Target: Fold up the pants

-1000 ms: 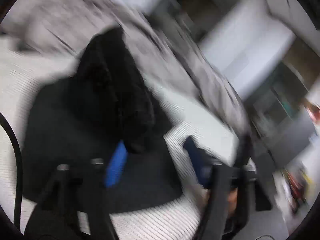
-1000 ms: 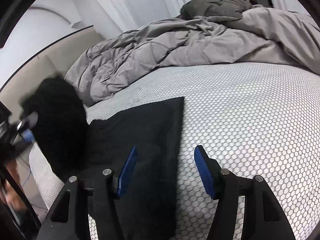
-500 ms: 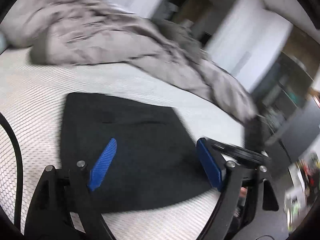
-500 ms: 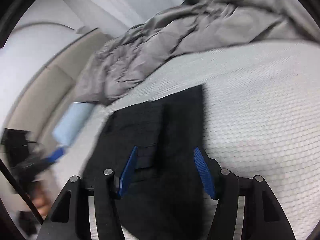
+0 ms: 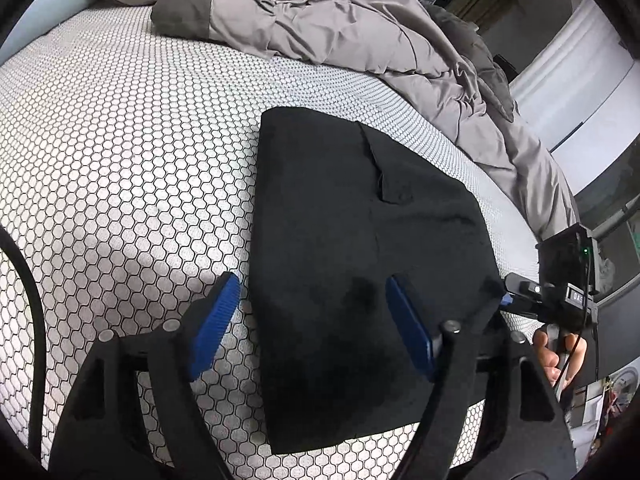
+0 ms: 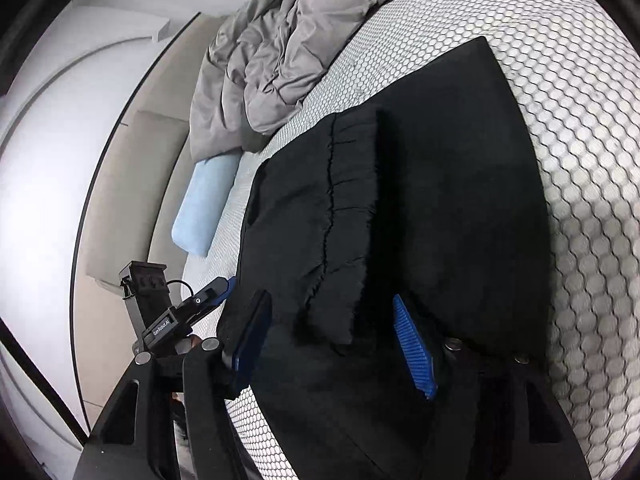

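The black pants (image 5: pixel 360 216) lie folded into a flat packet on the honeycomb-patterned mattress (image 5: pixel 120 128). In the right wrist view the pants (image 6: pixel 440 180) show a ribbed waistband layer on top. My left gripper (image 5: pixel 312 316) is open and empty, hovering over the packet's near left edge. My right gripper (image 6: pixel 332 340) is open and empty above the near end of the pants. Each gripper also shows in the other's view: the right one at the far right of the left wrist view (image 5: pixel 560 288), the left one at the lower left of the right wrist view (image 6: pixel 180 312).
A rumpled grey duvet (image 5: pixel 360 28) is piled along the far side of the bed. A light blue pillow (image 6: pixel 204 204) lies by the beige headboard (image 6: pixel 132 184). The mattress edge (image 5: pixel 520 320) runs close to the pants on the right.
A second ago a bunched end of the pants was held up; it has been laid down flat and released. Both grippers have since shifted closer over the folded packet.
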Motion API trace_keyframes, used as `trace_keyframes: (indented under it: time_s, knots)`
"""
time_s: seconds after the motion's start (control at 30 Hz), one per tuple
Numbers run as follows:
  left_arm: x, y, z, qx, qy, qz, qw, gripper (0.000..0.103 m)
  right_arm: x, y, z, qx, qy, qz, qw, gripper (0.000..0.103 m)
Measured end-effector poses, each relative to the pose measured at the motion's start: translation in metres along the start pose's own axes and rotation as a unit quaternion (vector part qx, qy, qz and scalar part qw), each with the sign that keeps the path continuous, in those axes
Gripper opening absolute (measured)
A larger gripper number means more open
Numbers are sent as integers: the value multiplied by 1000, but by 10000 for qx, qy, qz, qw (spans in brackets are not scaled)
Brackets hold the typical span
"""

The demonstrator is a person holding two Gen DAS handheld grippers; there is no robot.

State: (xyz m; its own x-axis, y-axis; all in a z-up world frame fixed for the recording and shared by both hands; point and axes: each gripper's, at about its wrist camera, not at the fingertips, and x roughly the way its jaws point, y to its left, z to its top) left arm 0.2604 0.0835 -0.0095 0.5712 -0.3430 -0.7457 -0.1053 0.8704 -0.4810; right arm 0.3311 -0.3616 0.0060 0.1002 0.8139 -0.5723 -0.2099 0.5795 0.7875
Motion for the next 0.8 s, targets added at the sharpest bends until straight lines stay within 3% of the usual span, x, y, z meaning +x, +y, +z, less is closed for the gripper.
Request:
trace_keyframes:
  time_s: [0.2, 0.33, 0.43, 0.67, 0.7, 0.73, 0.8]
  knots:
    - [3, 4, -2, -114, 3, -37, 9999, 72, -14, 22, -10, -459, -40, -62, 9989, 63]
    - [-3, 2, -3, -48, -84, 3, 10000, 72, -7, 37, -16, -770, -39, -517, 9957, 63]
    - [-3, -1, -3, -34, -62, -18, 10000, 73, -5, 43, -14, -892, -148, -373, 9952, 65]
    - [5, -2, -1, -57, 0, 96, 9999, 72, 13, 14, 1, -420, -165, -365, 9983, 65]
    - [5, -2, -1, -66, -2, 105, 9999, 72, 14, 15, 1, -471, -170, -401, 9979, 59]
    - [5, -2, -1, -69, -14, 113, 9999, 72, 14, 19, 0, -603, -167, -506, 9968, 40]
    - [4, -3, 0, -78, -54, 135, 9999, 72, 12, 32, -6, -1021, -262, -814, 9911, 30]
